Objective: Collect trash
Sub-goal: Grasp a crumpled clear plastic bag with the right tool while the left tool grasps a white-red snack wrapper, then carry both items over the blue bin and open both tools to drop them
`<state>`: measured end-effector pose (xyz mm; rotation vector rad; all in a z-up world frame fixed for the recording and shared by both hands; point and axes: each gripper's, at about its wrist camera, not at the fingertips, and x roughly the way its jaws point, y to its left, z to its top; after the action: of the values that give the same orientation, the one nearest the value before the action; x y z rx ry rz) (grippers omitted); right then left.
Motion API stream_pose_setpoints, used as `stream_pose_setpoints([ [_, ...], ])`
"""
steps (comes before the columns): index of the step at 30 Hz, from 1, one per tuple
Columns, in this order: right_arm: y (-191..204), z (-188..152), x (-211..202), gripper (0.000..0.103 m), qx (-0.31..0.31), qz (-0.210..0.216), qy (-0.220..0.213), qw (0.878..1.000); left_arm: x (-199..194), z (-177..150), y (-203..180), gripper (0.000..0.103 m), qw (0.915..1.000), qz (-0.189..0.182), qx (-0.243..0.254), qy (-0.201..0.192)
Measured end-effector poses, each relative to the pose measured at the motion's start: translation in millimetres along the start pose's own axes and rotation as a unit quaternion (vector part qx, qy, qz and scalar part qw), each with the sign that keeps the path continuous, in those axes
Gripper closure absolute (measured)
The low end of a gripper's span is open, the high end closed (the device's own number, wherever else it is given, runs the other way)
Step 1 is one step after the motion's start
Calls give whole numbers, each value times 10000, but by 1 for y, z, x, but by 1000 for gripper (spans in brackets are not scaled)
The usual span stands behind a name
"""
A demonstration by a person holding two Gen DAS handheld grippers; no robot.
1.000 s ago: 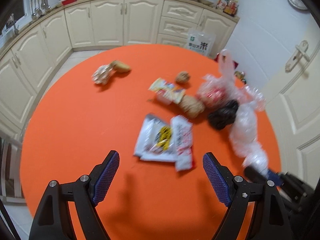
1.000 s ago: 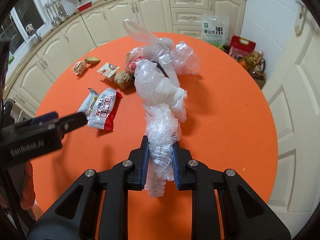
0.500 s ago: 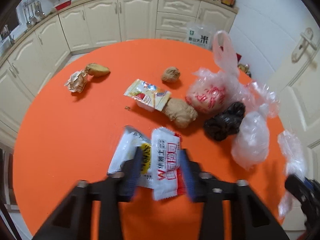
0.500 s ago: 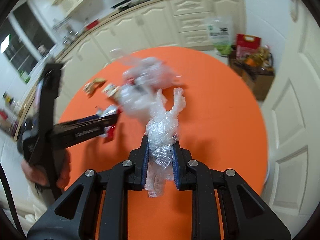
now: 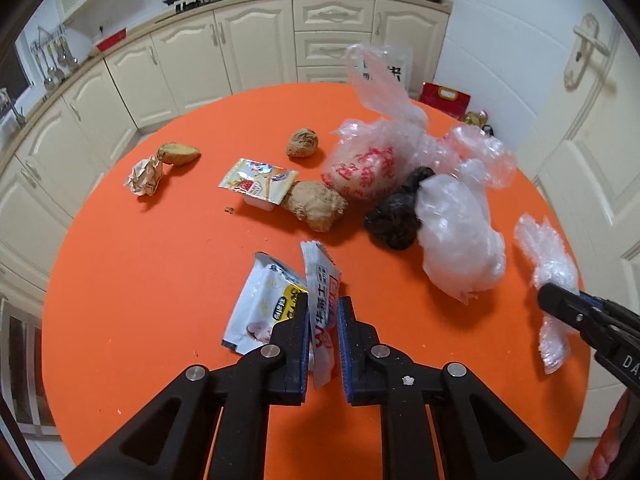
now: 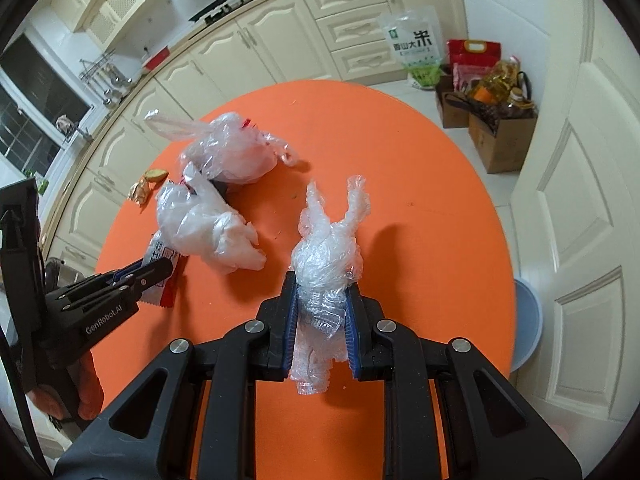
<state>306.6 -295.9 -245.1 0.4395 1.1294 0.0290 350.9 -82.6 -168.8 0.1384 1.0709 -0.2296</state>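
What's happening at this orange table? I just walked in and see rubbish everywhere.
A person is clearing trash with a gripper in each hand. The left gripper has just been closing on a red and white snack wrapper, which now stands between its pads. The right gripper is shut on a wad of clear plastic wrap. Plastic bags, ginger pieces, a yogurt cup and crumpled paper lie on the table.

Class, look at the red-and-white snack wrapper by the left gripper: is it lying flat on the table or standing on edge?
On edge. The red-and-white wrapper stands between the closing left gripper pads, beside the flat white-and-yellow wrapper.
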Motion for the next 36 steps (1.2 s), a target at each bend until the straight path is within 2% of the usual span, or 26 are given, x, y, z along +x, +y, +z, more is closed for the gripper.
stream_pose_setpoints([
  [3,6,-4,4,83,-71,47,53,9999,-2,-3,-5,94,9999,-135,-29,7],
  [6,9,-8,12,83,-111,19,159,9998,-3,-6,-9,101,9997,-204,-122,-86],
  [12,7,-9,12,83,-15,8,67,10000,-8,-10,-9,102,9992,-348,-171,-85],
  [18,6,-15,4,85,115,-15,19,9999,-12,-18,-13,102,9994,-264,-194,-112],
  [22,9,-25,-16,85,93,-134,-98,9998,-23,-28,-24,102,9993,-326,-108,-152],
  [29,1,-53,-62,85,207,-351,-443,9982,-55,-49,-54,102,9979,-436,17,-483],
  [33,-20,-70,-89,85,380,-570,-681,9953,-70,-63,-87,102,9963,-548,223,-628],
  [36,-45,-84,-110,85,599,-846,-848,9910,-77,-74,-123,102,9939,-776,482,-620],
])
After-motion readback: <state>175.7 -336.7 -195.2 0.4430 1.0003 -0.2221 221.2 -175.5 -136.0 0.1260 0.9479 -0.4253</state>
